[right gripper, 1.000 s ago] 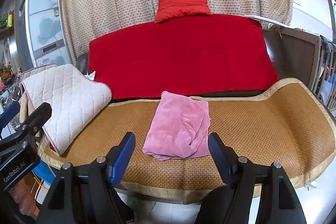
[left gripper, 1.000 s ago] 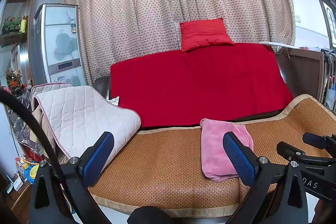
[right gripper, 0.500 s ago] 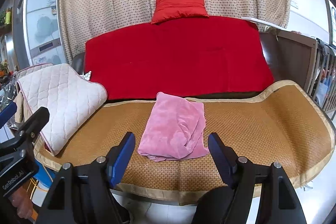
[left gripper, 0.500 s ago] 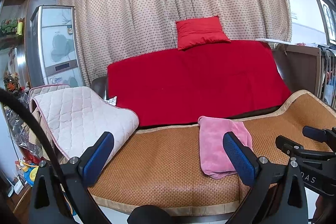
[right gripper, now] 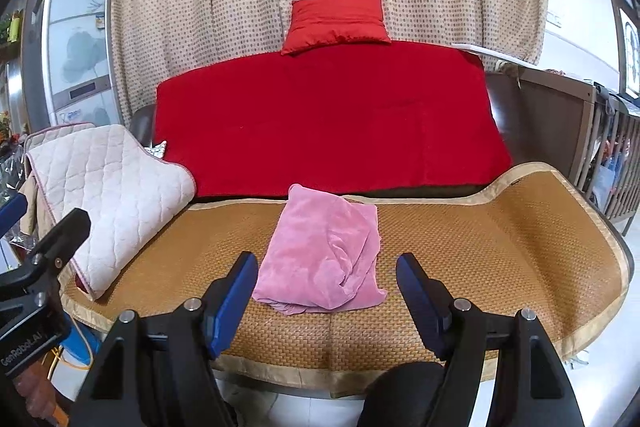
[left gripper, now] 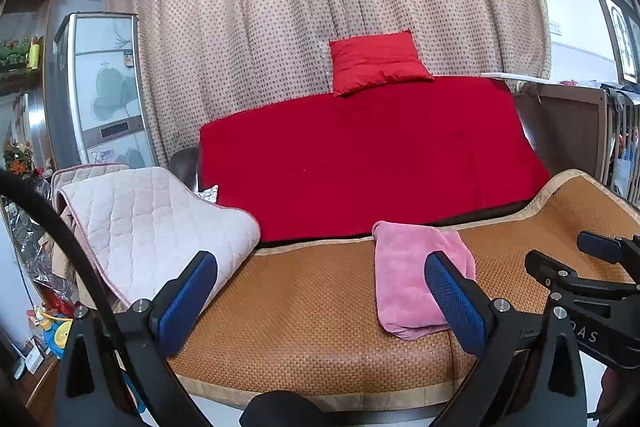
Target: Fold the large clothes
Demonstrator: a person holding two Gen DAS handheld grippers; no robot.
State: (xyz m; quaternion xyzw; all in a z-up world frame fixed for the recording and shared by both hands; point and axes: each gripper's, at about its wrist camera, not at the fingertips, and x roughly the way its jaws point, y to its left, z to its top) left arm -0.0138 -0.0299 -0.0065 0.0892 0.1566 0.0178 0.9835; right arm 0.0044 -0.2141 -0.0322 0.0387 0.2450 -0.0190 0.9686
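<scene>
A pink garment (right gripper: 324,251) lies folded into a small bundle on the woven mat (right gripper: 500,251) of the sofa seat; it also shows in the left wrist view (left gripper: 408,279). My right gripper (right gripper: 326,301) is open and empty, held in front of the sofa's edge with the bundle beyond its fingertips. My left gripper (left gripper: 320,301) is open and empty, to the left of the bundle, off the seat's front edge. The right gripper shows at the right of the left wrist view (left gripper: 580,263).
A quilted beige pad (left gripper: 156,227) drapes over the sofa's left arm. A red blanket (right gripper: 328,119) covers the backrest with a red cushion (right gripper: 336,21) on top. A cabinet (left gripper: 100,91) stands at left, a wooden crib (right gripper: 592,147) at right. Spotted curtains hang behind.
Both grippers have drawn back slightly and risen, so the sofa looks a little farther and lower. The pink bundle has not moved. Both stay open.
</scene>
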